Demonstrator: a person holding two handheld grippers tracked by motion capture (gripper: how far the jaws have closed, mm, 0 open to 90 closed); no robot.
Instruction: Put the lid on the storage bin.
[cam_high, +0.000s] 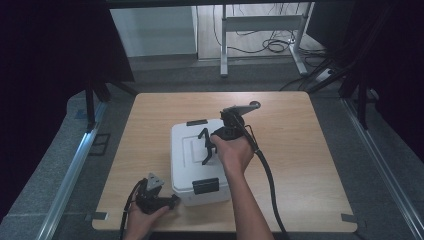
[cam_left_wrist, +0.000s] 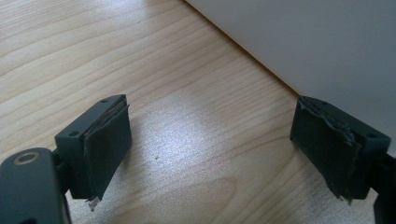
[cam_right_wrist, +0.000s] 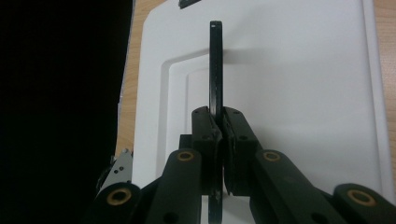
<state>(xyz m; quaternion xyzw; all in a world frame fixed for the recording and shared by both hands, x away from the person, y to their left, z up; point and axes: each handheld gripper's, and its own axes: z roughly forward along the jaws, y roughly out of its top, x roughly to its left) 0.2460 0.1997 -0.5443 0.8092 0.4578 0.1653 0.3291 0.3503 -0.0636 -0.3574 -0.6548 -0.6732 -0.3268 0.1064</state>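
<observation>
A white box (cam_high: 192, 165) with a lid (cam_right_wrist: 303, 93) stands in the middle of the wooden table (cam_high: 300, 165). A thin black handle (cam_right_wrist: 215, 65) stands upright on the lid, also seen from above as the handle (cam_high: 205, 146). My right gripper (cam_right_wrist: 219, 126) is shut on that handle, and in the high view the right gripper (cam_high: 216, 142) reaches over the lid from the right. Black latches sit at the box's far side (cam_high: 196, 122) and near side (cam_high: 205, 185). My left gripper (cam_left_wrist: 210, 144) is open just above the table, beside the box wall (cam_left_wrist: 327, 46). In the high view the left gripper (cam_high: 172, 201) is at the box's near left corner.
The table's near edge (cam_high: 225, 231) lies just behind the left hand. Bare wood (cam_left_wrist: 93, 56) spreads to the left and right of the box. Beyond the table stand a metal desk frame (cam_high: 260, 22) and floor cables (cam_high: 275, 45). Dark curtains hang on both sides.
</observation>
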